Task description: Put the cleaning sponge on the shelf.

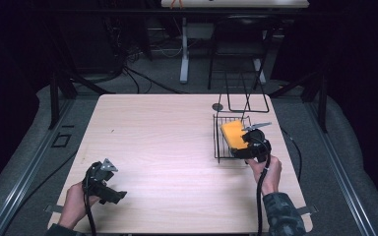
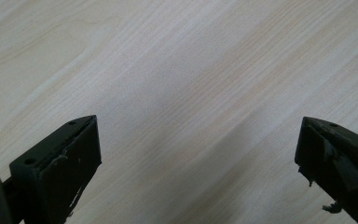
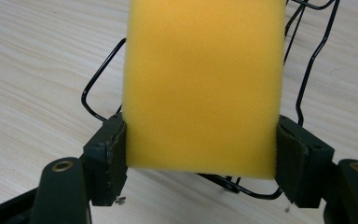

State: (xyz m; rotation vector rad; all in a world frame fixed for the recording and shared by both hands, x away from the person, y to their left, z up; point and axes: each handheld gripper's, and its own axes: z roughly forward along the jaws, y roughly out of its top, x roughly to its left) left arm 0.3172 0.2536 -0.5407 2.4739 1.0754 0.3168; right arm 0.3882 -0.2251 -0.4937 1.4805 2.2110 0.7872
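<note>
A yellow sponge [image 3: 204, 88] sits clamped by its near end between the pads of my right gripper [image 3: 200, 151]; it stretches away from the jaws over a black wire basket [image 3: 307, 60]. From above, the sponge [image 1: 233, 133] lies over the basket [image 1: 218, 142] at the table's right, with the right gripper [image 1: 246, 145] at the basket's near right side. My left gripper [image 1: 119, 195] rests low at the near left of the table, its jaws far apart over bare wood [image 2: 200, 140], nothing between them.
The light wooden table [image 1: 162, 147] spreads wide between the two grippers. A tall black wire frame [image 1: 246, 101] and a small dark disc [image 1: 218, 106] stand just behind the basket. Dark floor, cables and table legs lie beyond the far edge.
</note>
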